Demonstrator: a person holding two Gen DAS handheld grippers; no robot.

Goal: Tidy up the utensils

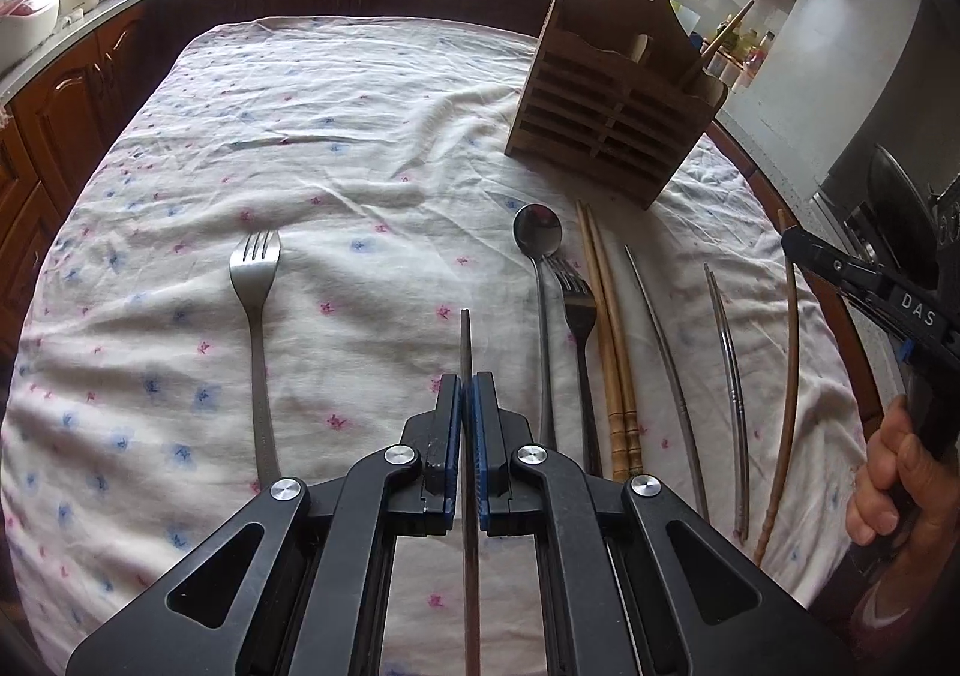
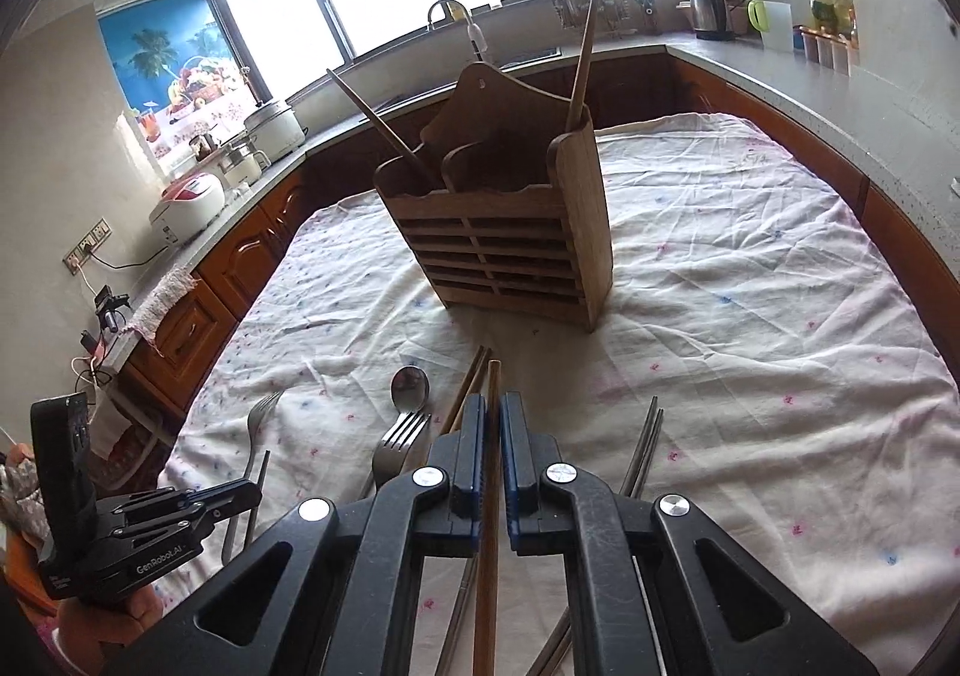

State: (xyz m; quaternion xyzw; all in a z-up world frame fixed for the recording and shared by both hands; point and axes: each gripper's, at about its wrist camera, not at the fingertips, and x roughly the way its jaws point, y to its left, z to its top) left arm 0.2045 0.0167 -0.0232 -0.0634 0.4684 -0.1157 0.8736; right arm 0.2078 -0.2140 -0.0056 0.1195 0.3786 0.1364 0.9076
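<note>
My left gripper [image 1: 467,383] is shut on a thin grey metal chopstick [image 1: 465,334] that points away over the cloth. My right gripper [image 2: 493,418] is shut on a long wooden chopstick [image 2: 493,382], seen lifted at the right edge in the left wrist view as the wooden chopstick [image 1: 792,352]. On the cloth lie a fork [image 1: 258,316], a spoon [image 1: 538,232], a second fork [image 1: 579,310], a wooden chopstick pair [image 1: 606,328], a single metal chopstick [image 1: 666,364] and a metal pair [image 1: 729,376]. The wooden utensil holder [image 2: 510,244] stands upright beyond them, with two wooden sticks leaning in it.
A flowered white cloth [image 1: 336,148] covers the table. Brown cabinets and a grey counter with cookers [image 2: 180,208], a sink tap [image 2: 447,10] and a kettle [image 2: 708,7] ring the table. A hand [image 1: 900,472] holds the right gripper's handle at the table's right edge.
</note>
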